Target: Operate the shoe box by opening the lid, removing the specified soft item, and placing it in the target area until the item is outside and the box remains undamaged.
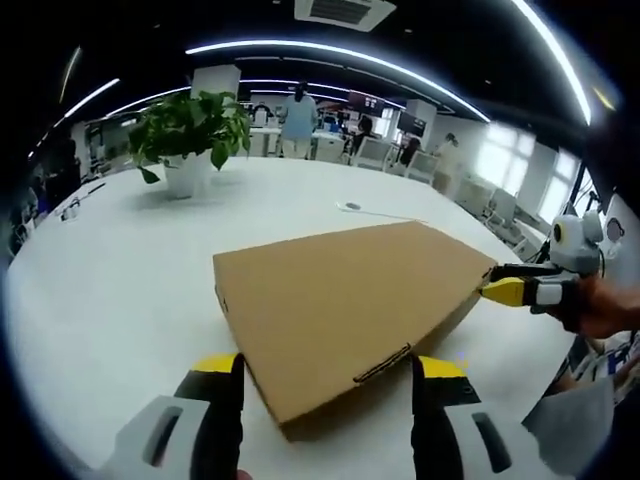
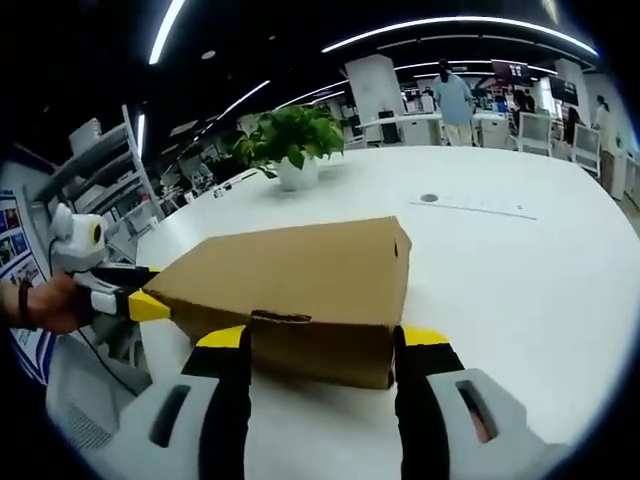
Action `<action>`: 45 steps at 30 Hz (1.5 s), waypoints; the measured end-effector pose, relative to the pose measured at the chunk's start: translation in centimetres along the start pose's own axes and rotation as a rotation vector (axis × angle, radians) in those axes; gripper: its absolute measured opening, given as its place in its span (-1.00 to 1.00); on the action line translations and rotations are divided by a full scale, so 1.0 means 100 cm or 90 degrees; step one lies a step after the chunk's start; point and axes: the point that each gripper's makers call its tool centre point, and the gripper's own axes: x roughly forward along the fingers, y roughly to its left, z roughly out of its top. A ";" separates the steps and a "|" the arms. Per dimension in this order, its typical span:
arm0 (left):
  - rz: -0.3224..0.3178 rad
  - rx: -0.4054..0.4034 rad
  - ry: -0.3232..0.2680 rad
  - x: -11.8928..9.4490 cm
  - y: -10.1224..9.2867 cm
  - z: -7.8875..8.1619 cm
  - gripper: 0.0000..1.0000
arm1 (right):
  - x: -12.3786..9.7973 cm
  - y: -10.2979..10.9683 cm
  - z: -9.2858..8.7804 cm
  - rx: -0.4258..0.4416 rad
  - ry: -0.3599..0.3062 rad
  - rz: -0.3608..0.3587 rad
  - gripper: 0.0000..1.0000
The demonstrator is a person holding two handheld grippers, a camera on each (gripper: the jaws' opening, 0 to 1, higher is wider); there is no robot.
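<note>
Left gripper view looks across the white tabletop [image 1: 120,290], where the closed cardboard shoe box [image 1: 345,305] lies flat near the front edge. A potted plant [image 1: 190,135] stands well behind it. The left gripper [image 1: 328,375] has its jaws apart, straddling the box's near end. The right gripper [image 2: 322,345] likewise has its jaws spread on either side of another end.
</note>
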 end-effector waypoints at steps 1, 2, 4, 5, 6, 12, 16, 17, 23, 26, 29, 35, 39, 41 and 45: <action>-0.001 -0.008 -0.007 -0.002 -0.001 0.002 0.38 | 0.000 0.000 0.001 -0.003 -0.001 -0.001 0.07; -0.001 -0.016 -0.018 -0.005 -0.003 0.006 0.38 | -0.002 0.001 0.003 -0.007 -0.007 -0.002 0.06; -0.001 -0.027 -0.029 -0.009 -0.005 0.011 0.38 | -0.004 0.002 0.008 -0.010 -0.016 -0.007 0.06; 0.000 -0.028 -0.031 -0.011 -0.006 0.012 0.38 | -0.004 0.002 0.010 -0.007 -0.020 -0.007 0.06; 0.001 -0.028 -0.033 -0.007 -0.005 0.012 0.38 | -0.004 0.002 0.011 -0.007 -0.021 -0.007 0.07; 0.005 -0.022 -0.044 -0.012 -0.007 0.020 0.36 | -0.006 0.003 0.020 -0.009 -0.030 -0.011 0.06; -0.001 -0.019 -0.051 -0.017 -0.010 0.024 0.37 | -0.007 0.003 0.028 -0.011 -0.038 -0.011 0.06; -0.001 -0.016 -0.051 -0.018 -0.011 0.025 0.37 | -0.007 0.003 0.030 -0.009 -0.040 -0.011 0.06; 0.000 0.007 -0.055 -0.024 -0.014 0.034 0.36 | -0.010 0.005 0.046 -0.004 -0.061 -0.012 0.05; 0.004 0.017 -0.057 -0.025 -0.013 0.038 0.32 | -0.010 0.005 0.053 -0.007 -0.069 -0.011 0.05; 0.008 0.024 -0.060 -0.026 -0.011 0.041 0.28 | -0.011 0.006 0.058 -0.009 -0.074 -0.012 0.04; 0.032 0.030 -0.071 -0.026 -0.008 0.048 0.23 | -0.010 0.007 0.065 -0.011 -0.082 -0.013 0.04; 0.046 0.034 -0.079 -0.026 -0.005 0.051 0.19 | -0.010 0.008 0.071 -0.013 -0.087 -0.014 0.04; 0.053 0.040 -0.082 -0.026 -0.003 0.053 0.16 | -0.010 0.008 0.074 -0.014 -0.089 -0.015 0.04; 0.076 0.063 -0.077 -0.027 0.003 0.056 0.08 | -0.009 0.009 0.080 -0.015 -0.090 -0.015 0.04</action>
